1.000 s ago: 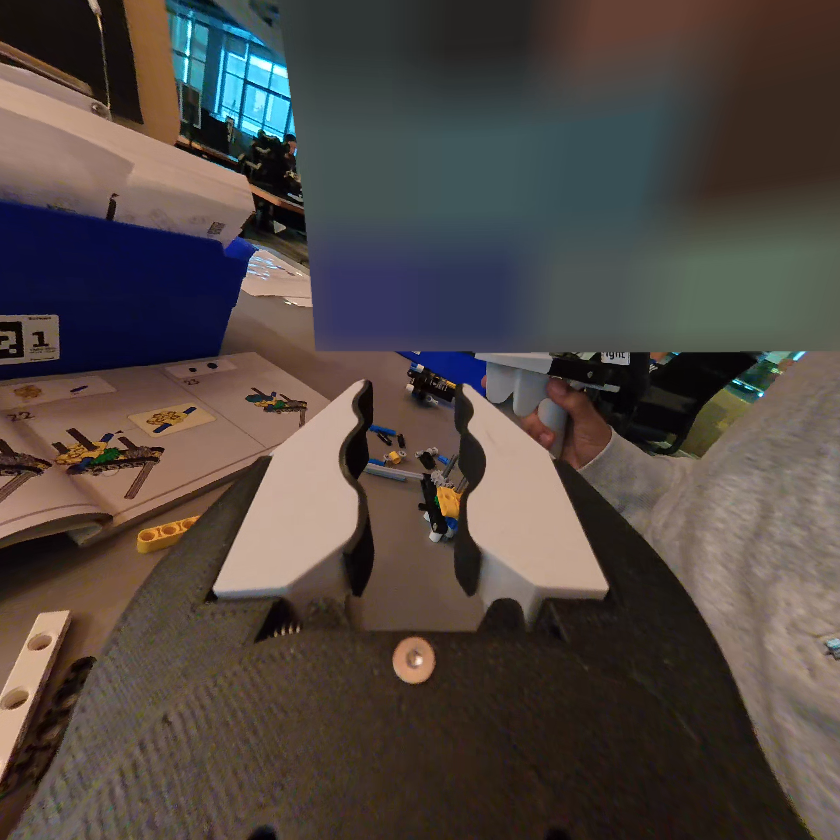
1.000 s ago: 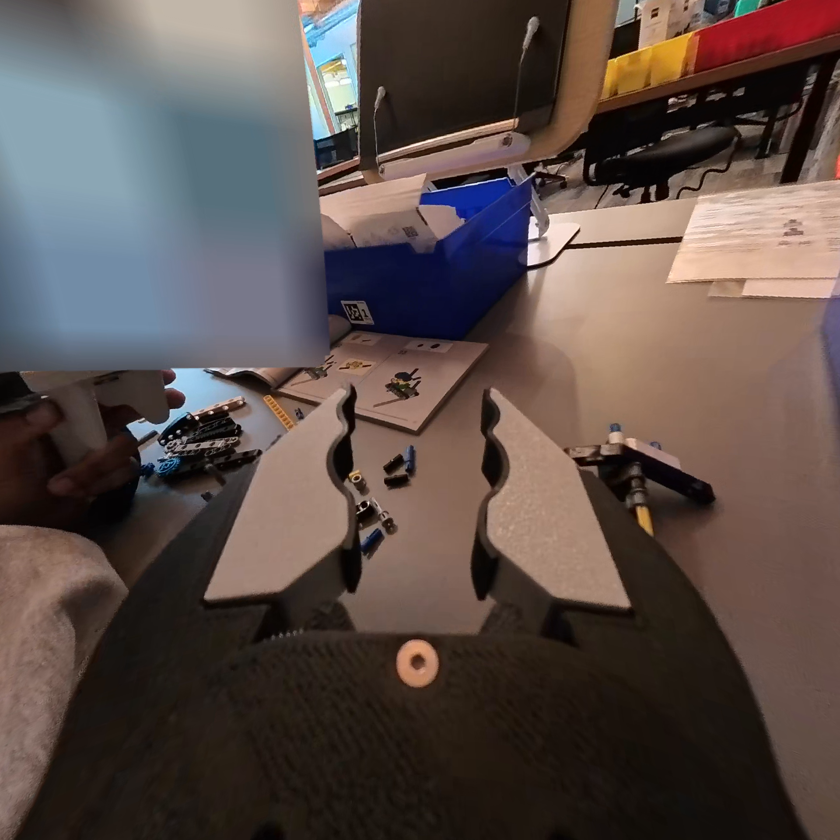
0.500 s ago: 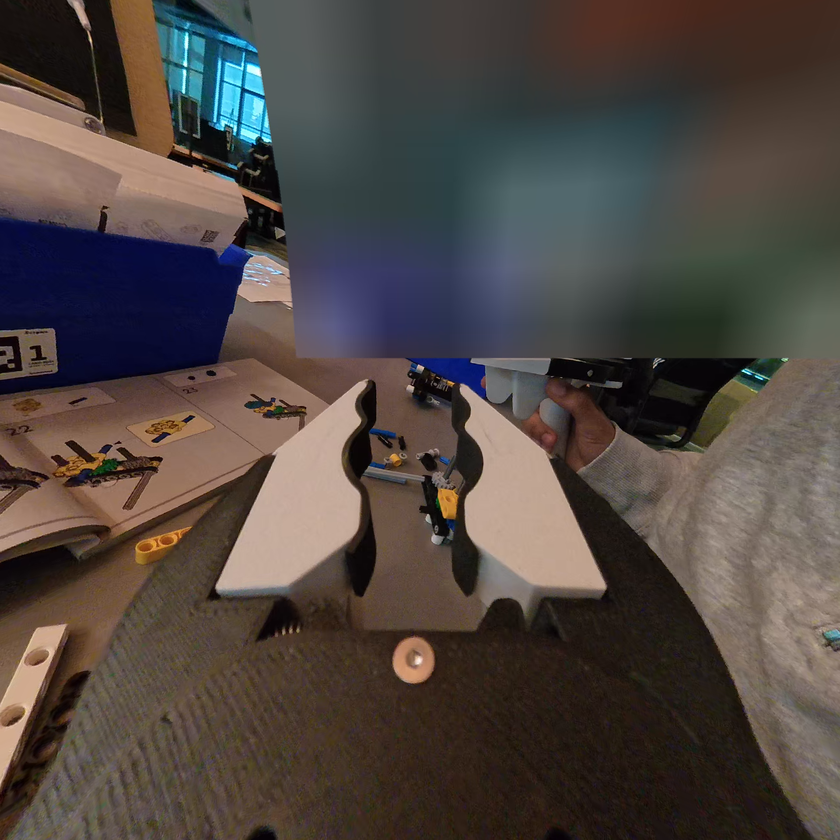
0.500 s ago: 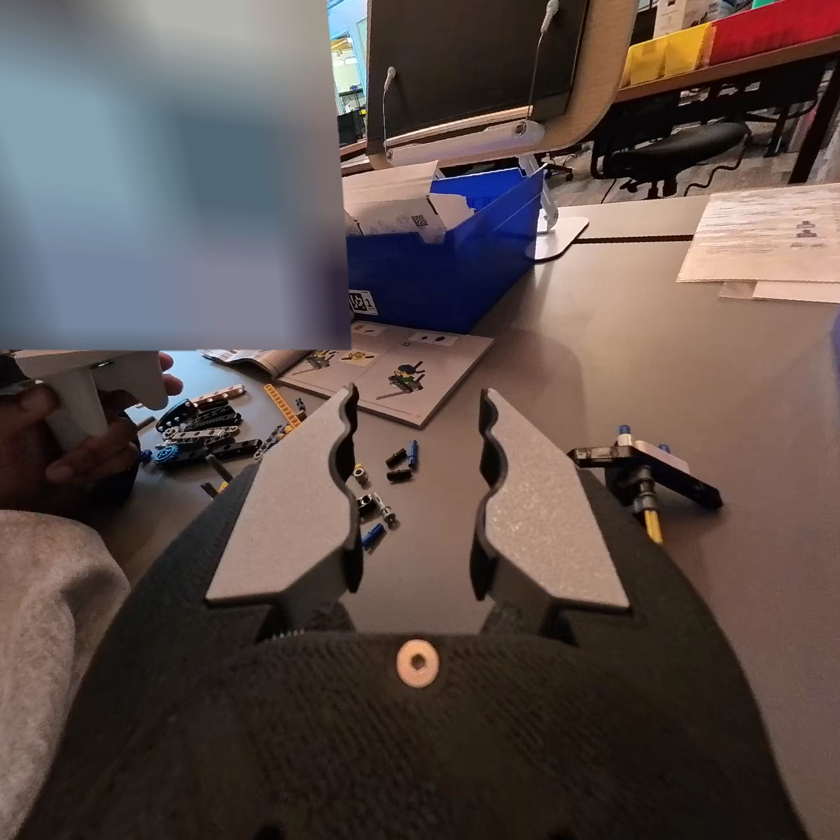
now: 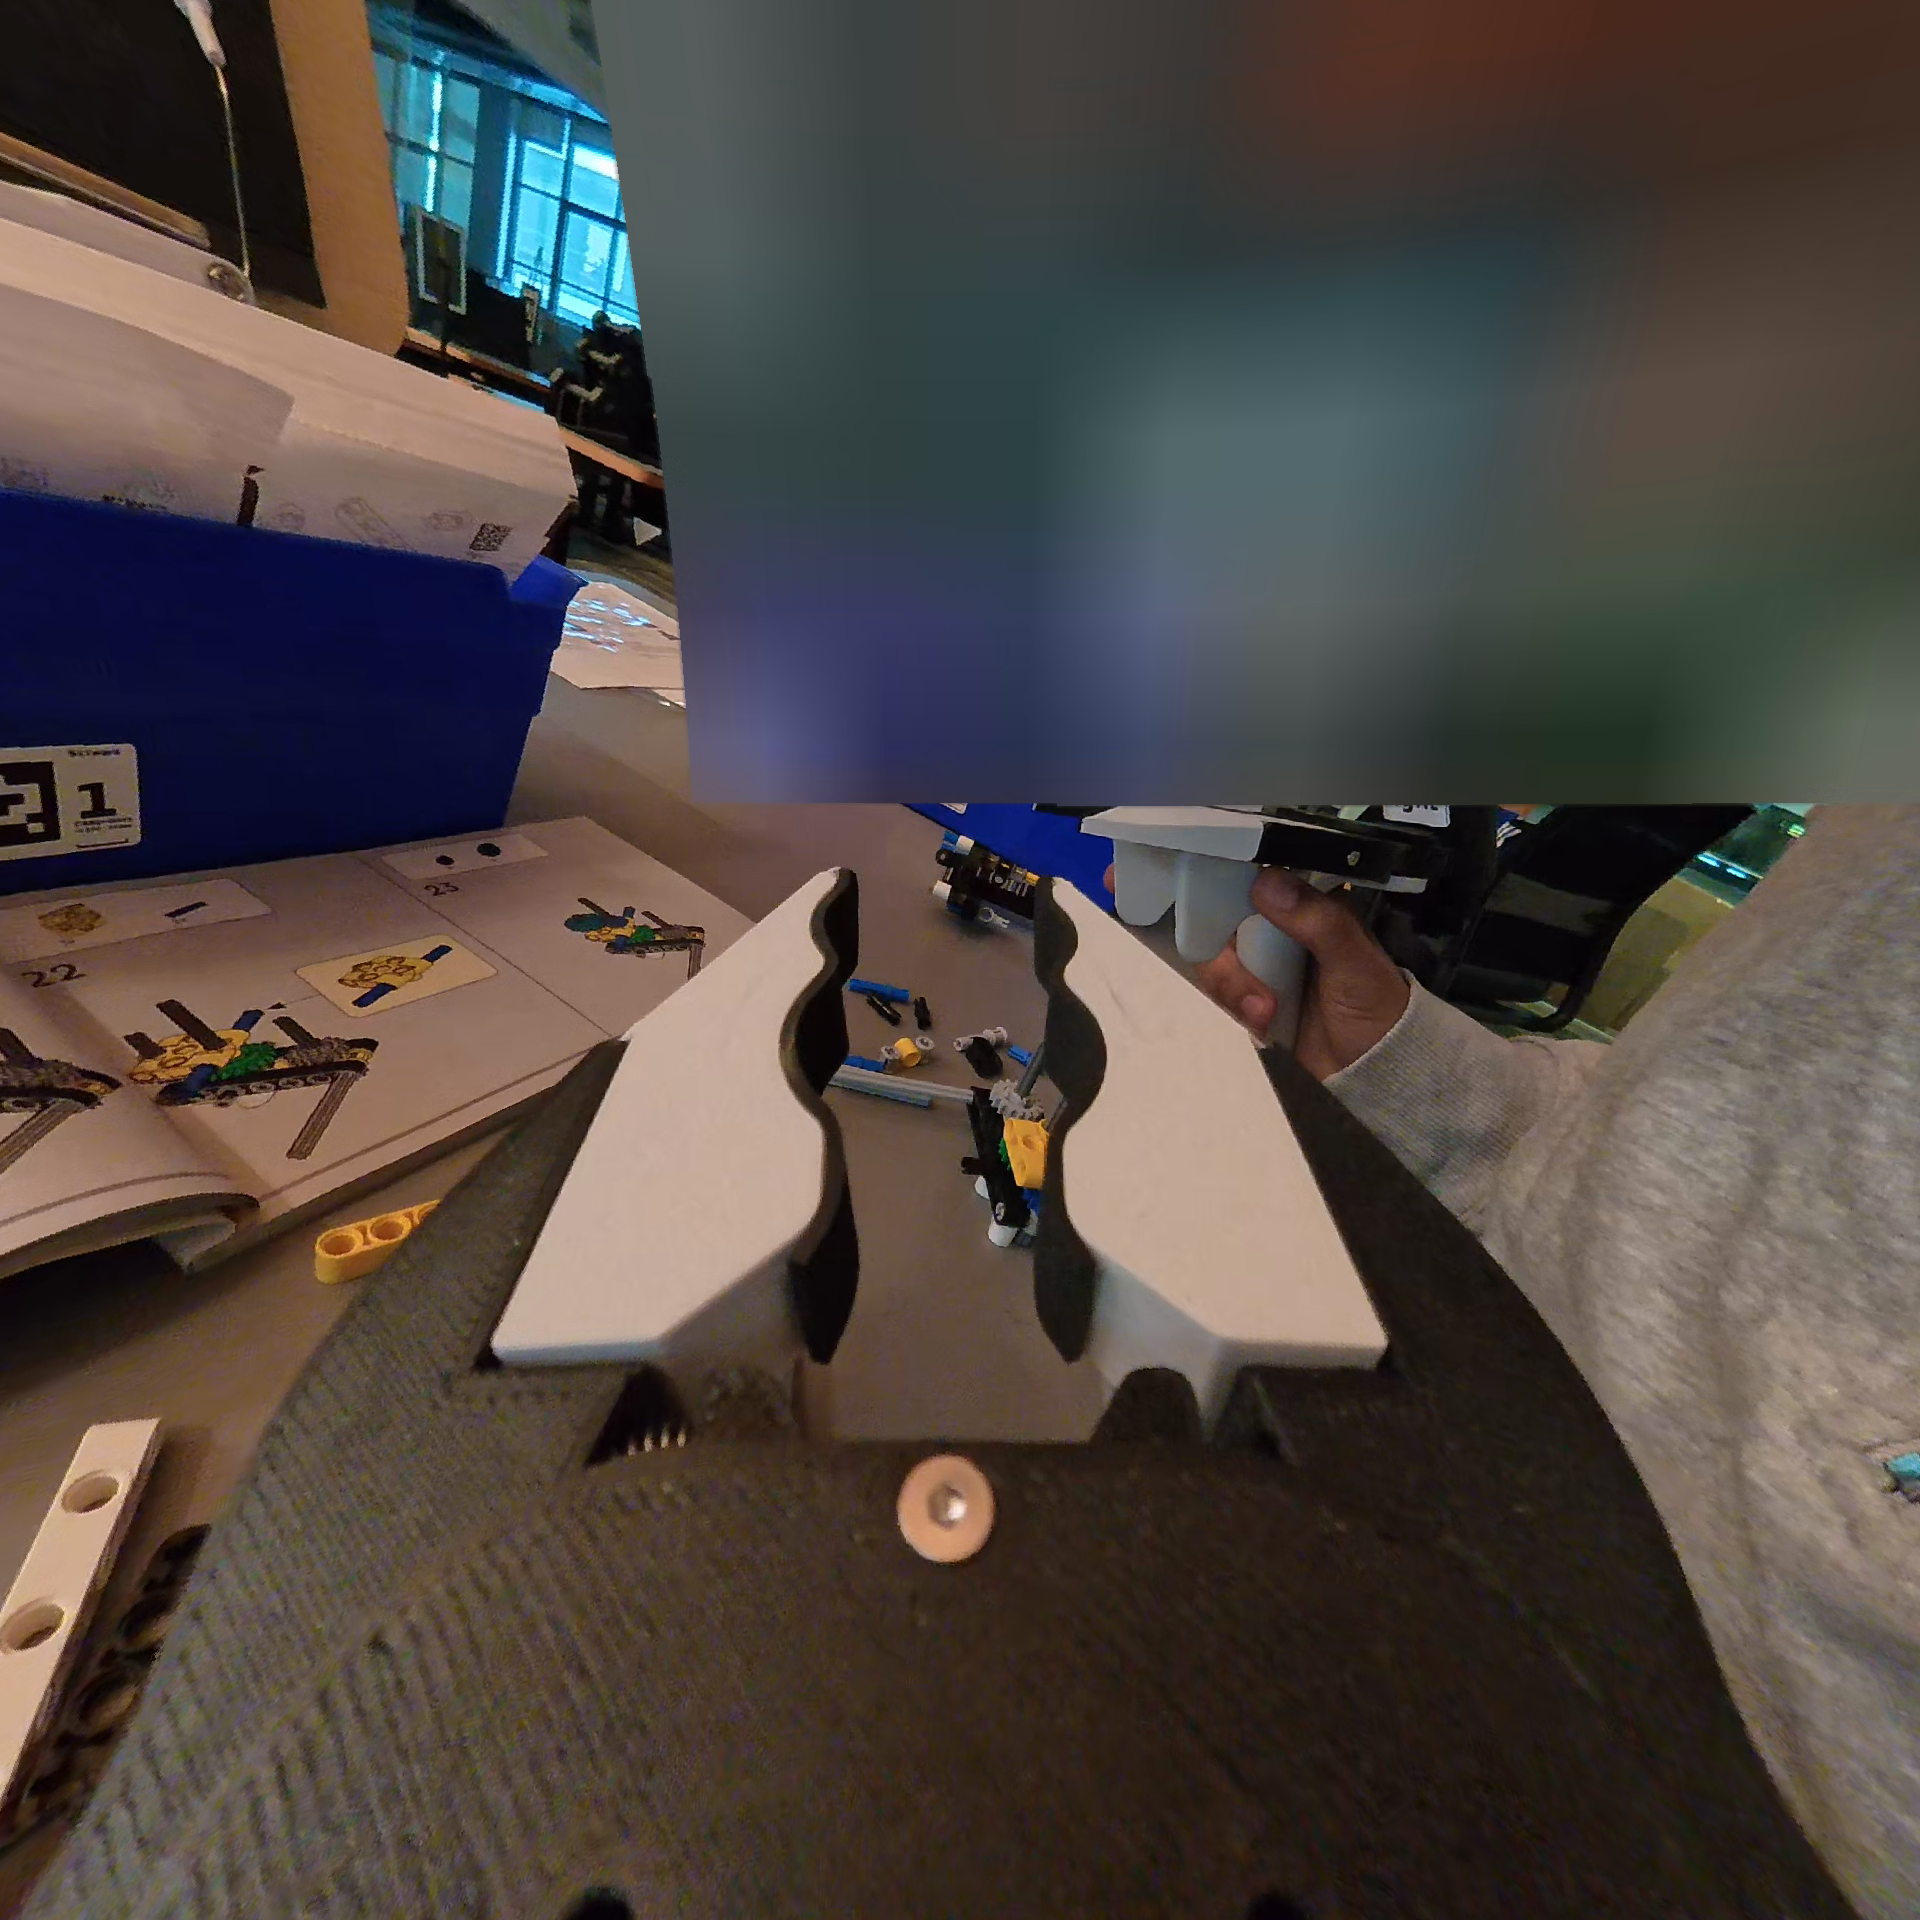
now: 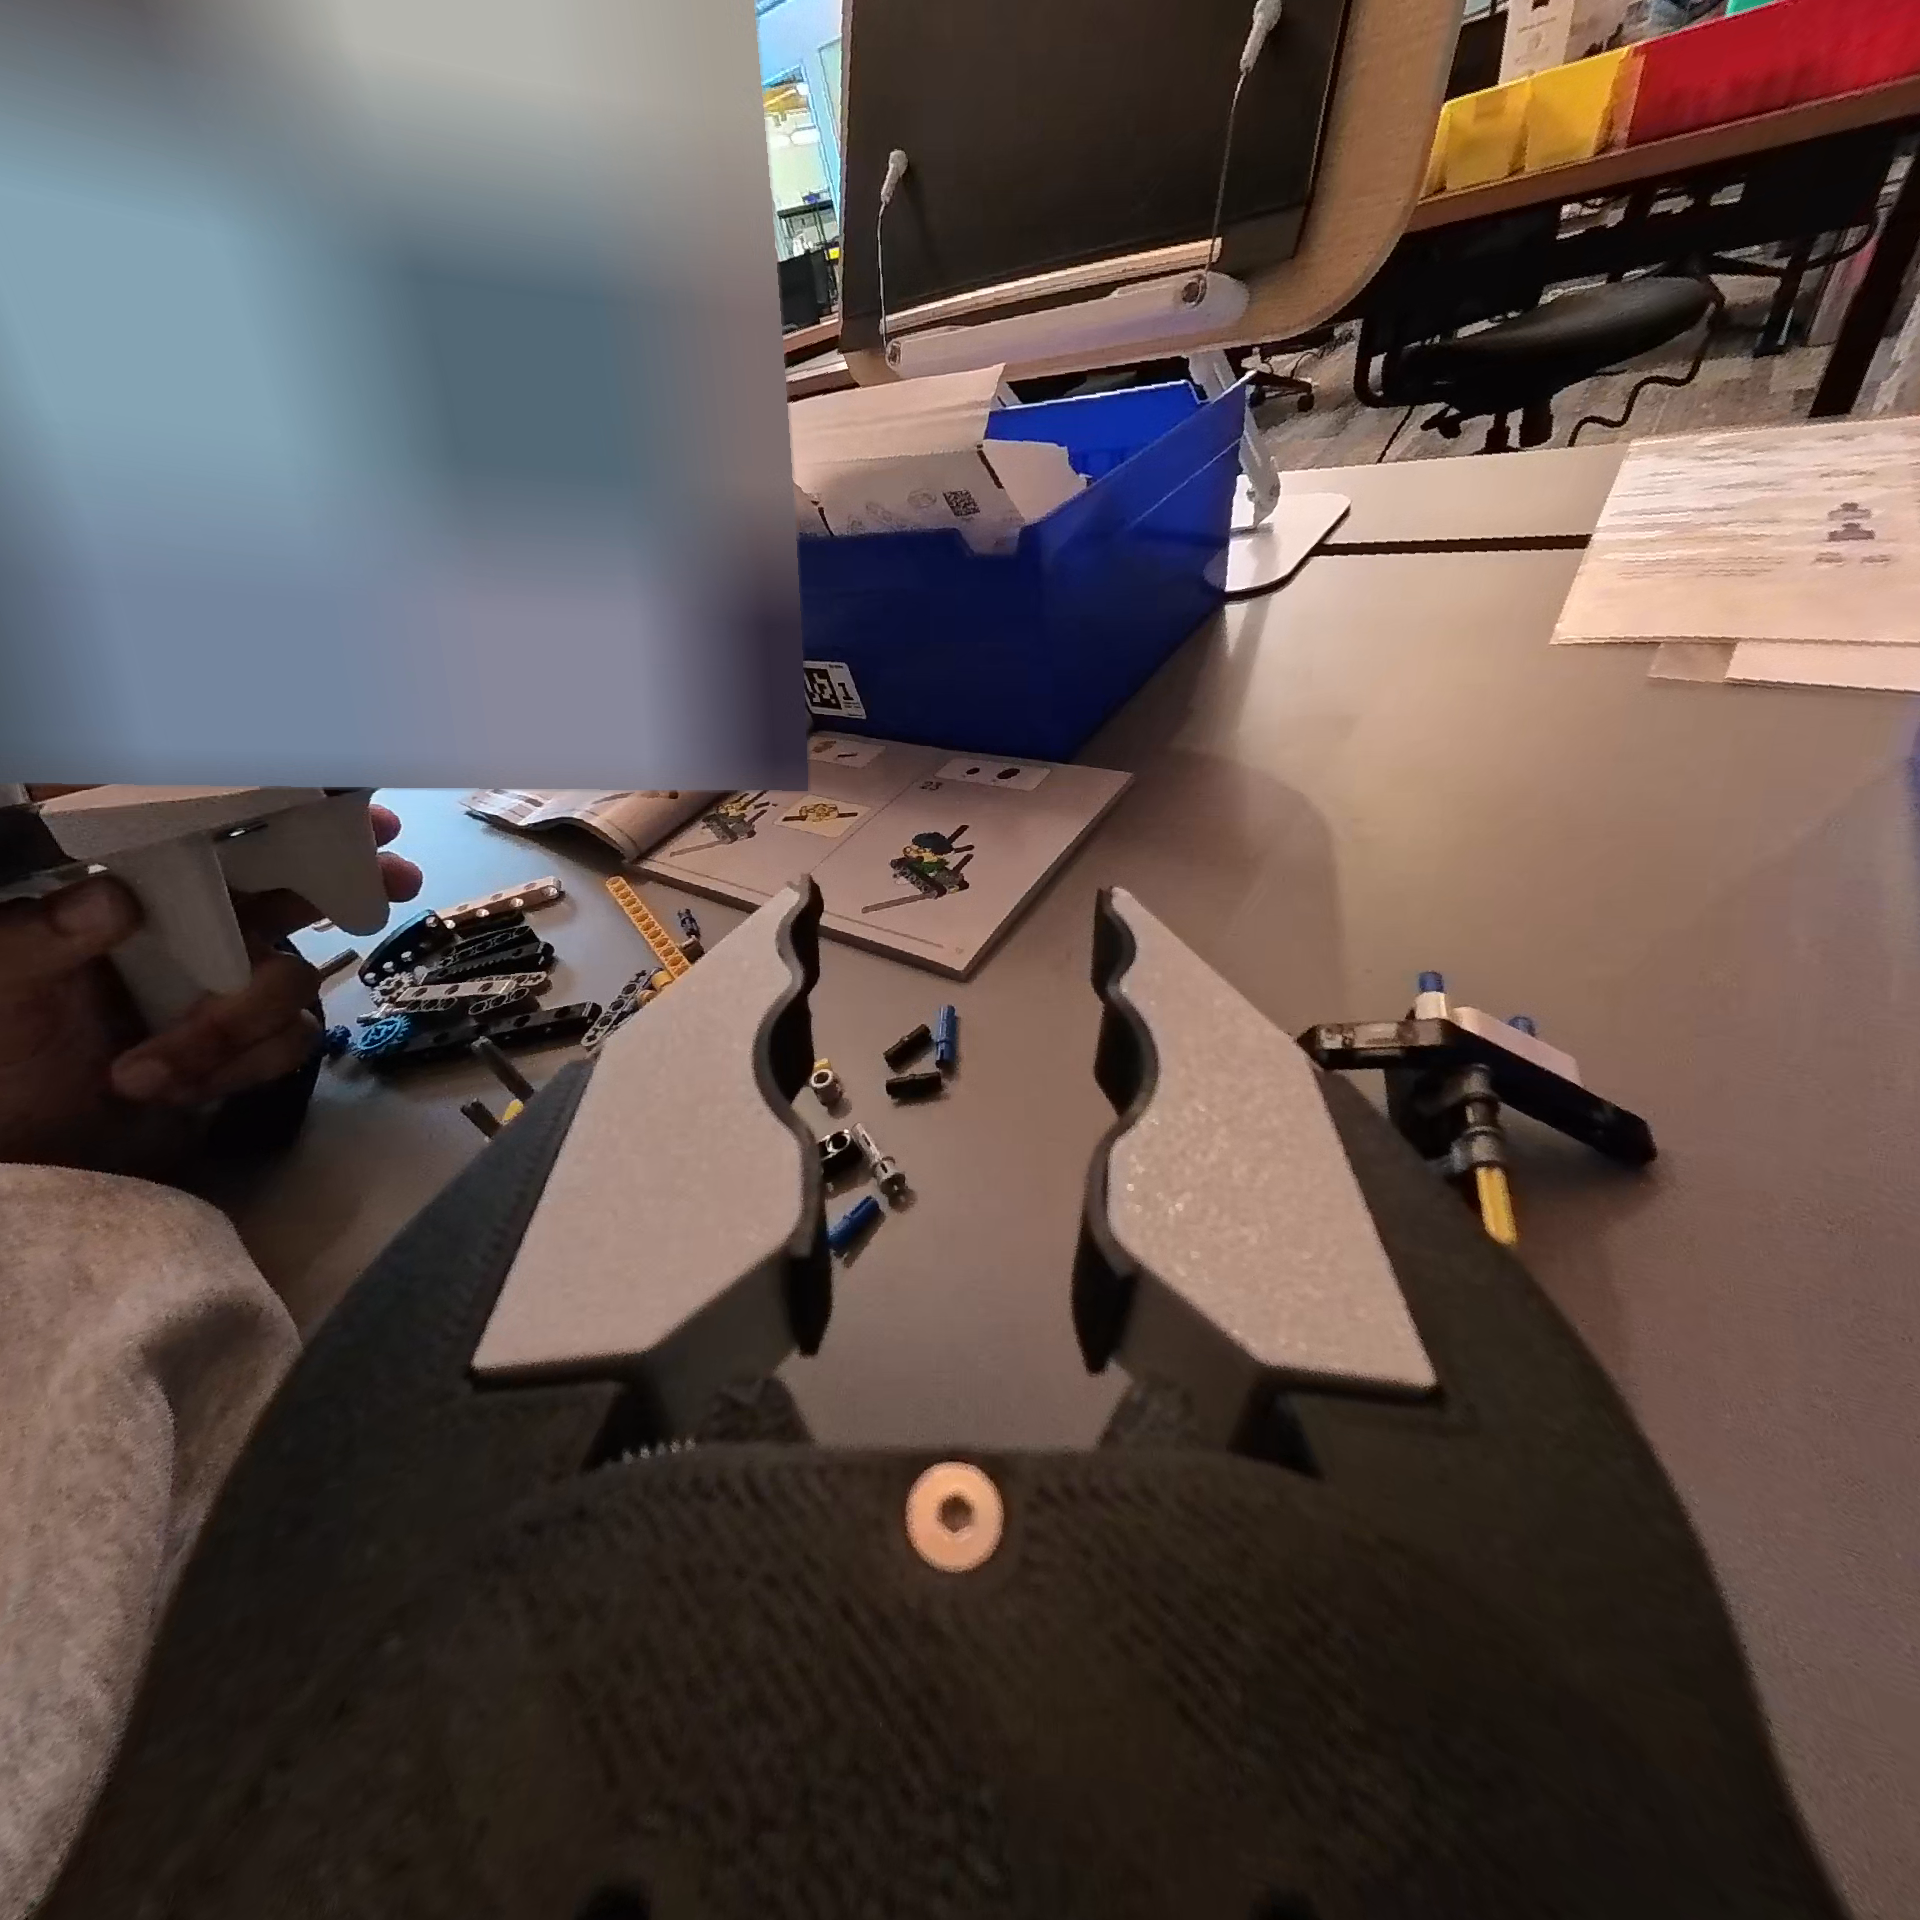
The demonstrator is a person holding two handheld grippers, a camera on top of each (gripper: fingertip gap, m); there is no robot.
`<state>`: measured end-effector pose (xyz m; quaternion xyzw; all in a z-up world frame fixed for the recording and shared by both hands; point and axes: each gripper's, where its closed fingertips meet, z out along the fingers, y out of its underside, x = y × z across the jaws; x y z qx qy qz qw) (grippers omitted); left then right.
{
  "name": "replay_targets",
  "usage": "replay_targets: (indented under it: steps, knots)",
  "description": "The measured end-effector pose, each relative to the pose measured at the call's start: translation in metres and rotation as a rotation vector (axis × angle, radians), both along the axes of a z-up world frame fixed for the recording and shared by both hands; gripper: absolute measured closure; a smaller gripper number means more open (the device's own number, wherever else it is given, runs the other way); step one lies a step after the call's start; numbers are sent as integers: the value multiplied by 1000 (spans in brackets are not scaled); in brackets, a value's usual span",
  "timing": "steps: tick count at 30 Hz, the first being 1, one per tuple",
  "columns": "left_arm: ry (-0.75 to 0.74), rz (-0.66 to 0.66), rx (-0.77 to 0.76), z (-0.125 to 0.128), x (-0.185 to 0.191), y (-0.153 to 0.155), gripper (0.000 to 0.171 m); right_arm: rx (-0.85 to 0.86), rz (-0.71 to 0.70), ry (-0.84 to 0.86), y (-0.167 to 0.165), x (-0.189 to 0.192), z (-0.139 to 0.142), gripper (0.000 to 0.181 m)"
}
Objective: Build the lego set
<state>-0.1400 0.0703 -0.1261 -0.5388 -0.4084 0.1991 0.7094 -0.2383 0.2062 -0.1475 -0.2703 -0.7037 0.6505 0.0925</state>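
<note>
Grey and wide, the table [image 6: 1403, 831] is carrying a scatter of lego under both cameras. Nearest, the left hand-held gripper [image 5: 945, 909] is hovering with its jaws apart and empty, looking over a small yellow, black and blue assembly [image 5: 1008, 1153] and a few loose pins [image 5: 883, 1003] just past it. The right hand-held gripper [image 6: 956, 925] is also gaping and holding nothing, above the same pins, with a black and white sub-build [image 6: 1475, 1060] lying off to its right. A sound next move would be choosing one piece, lowering straight over it, and closing slowly so it is not skidding away. Farther out, a pile of beams [image 6: 468, 997] and an open instruction booklet [image 6: 914, 852] are lying before a blue bin [image 6: 1039, 623]. Large blurred patches are covering the upper part of both views, the bin's contents are only partly showing, and the small pins are too tiny to identify.
</note>
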Motion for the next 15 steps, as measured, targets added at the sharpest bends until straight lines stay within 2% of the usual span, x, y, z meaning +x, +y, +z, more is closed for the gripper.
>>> replay_targets:
  steps: [15]
  knots:
    - [-4,4,5,0,-1,-1,139,-3,1,-4,0,-1,0,130]
